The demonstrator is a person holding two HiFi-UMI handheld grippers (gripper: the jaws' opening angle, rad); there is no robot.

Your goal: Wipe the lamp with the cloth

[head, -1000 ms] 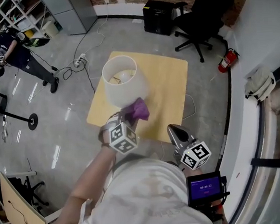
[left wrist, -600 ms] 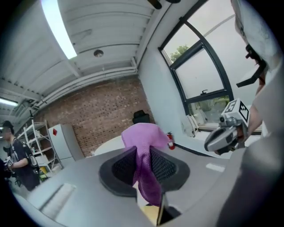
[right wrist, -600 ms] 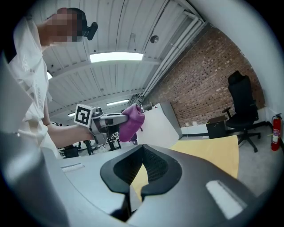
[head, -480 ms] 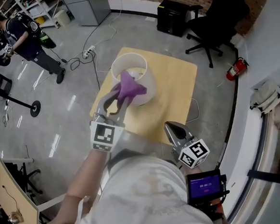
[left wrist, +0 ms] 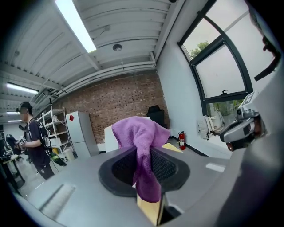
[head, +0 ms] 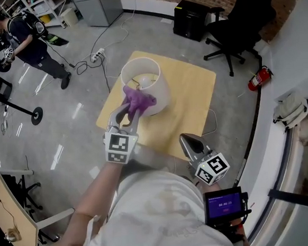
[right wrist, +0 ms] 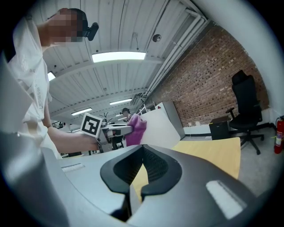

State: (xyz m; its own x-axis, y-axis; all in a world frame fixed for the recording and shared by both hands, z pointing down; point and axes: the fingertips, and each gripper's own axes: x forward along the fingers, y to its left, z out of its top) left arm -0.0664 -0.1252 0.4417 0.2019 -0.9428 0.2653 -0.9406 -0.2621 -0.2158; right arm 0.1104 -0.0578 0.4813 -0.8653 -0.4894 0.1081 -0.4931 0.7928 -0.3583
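Wiping step is judged to be in hand. The purple cloth (head: 138, 100) is pinched by the left gripper (head: 125, 112), pads pressed onto the fabric, w/ a bunch of it sticking out past the tips. The cloth is laid against the lamp (head: 155, 90) on the shade's side nearest the person, just under the top rim. Contact looks likely but can't be fully confirmed. The lamp is stood upright on the yellow table (head: 194, 90).

The right gripper (head: 187, 141) is held well apart from the lamp, on the person's side. Its jaws are pressed together, w/ nothing between them.

How much of the shade is already done can't be told.

Next move, as judged:
- The cloth is to be kept against the shade and swept round or down it.
- Light pressure is called for, as the shade looks thin and the lamp could be pushed or tipped.
- The far side of the lamp would need a reach round it.
- The pinch must be kept tight so the cloth isn't dragged out.
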